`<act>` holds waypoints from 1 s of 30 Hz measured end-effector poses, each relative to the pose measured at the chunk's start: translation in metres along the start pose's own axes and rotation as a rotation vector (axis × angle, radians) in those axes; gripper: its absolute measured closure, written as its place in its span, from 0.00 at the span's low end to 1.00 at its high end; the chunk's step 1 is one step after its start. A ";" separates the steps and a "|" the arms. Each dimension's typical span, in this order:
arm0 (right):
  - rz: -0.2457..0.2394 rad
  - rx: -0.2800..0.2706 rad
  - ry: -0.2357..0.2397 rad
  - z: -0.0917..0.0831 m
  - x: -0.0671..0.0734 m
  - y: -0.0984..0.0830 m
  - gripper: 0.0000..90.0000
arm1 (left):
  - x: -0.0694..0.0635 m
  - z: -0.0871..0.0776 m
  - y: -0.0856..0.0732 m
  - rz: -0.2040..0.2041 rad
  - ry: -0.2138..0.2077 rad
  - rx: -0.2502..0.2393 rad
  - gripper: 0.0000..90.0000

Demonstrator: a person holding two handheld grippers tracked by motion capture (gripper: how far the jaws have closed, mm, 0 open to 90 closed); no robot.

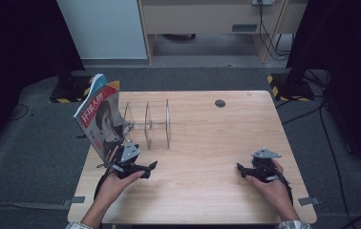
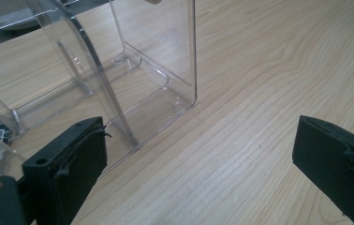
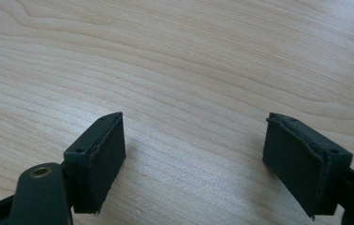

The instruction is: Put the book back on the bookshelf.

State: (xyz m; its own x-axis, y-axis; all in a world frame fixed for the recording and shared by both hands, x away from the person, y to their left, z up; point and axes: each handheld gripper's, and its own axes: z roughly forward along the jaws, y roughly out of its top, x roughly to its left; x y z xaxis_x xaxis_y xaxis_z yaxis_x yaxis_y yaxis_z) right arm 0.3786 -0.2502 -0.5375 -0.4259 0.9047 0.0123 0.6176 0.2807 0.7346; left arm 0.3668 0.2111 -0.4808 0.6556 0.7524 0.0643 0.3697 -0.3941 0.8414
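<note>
I see a clear plastic divider rack (image 1: 148, 125) standing on the tabletop (image 1: 207, 143), left of centre and toward the far side. A magazine (image 1: 100, 117) with a blue-topped cover leans tilted at the rack's left end, its top edge past the tabletop's left edge; I cannot tell whether its foot sits inside a slot or just beside the rack.

My left tool (image 1: 143, 168) sits near the tabletop's near-left part, just in front of the magazine and rack, held in my left hand (image 1: 116, 183). In the left gripper view its jaws stand wide apart with bare wood between them, and the rack's transparent base and upright panels (image 2: 156, 51) rise just beyond the left jaw.

My right tool (image 1: 245, 171) is well apart from all that, at the near right, gripped by my right hand (image 1: 271, 186). In the right gripper view its jaws are also spread wide over plain wood grain (image 3: 189, 70), holding nothing.

A small dark round hole (image 1: 220, 103) marks the tabletop's far side, right of centre.
</note>
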 end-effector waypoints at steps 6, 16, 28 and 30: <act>0.002 0.000 -0.002 0.000 0.000 0.000 0.24 | -0.010 0.011 0.010 0.007 -0.027 -0.014 0.03; -0.002 -0.002 -0.005 0.000 0.000 -0.001 0.23 | -0.042 0.044 0.027 0.067 -0.092 0.012 0.03; -0.005 -0.002 -0.005 0.000 0.001 -0.001 0.22 | -0.068 0.081 0.036 0.074 -0.134 0.051 0.03; -0.003 -0.002 -0.005 0.000 0.001 -0.001 0.22 | -0.072 0.087 0.036 0.091 -0.139 0.068 0.03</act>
State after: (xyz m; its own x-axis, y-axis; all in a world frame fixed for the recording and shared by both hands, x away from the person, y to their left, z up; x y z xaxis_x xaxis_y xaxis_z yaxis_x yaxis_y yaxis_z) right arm 0.3778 -0.2497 -0.5379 -0.4250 0.9052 0.0067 0.6148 0.2832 0.7361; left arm 0.3898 0.0969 -0.5019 0.7717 0.6332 0.0600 0.3451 -0.4961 0.7968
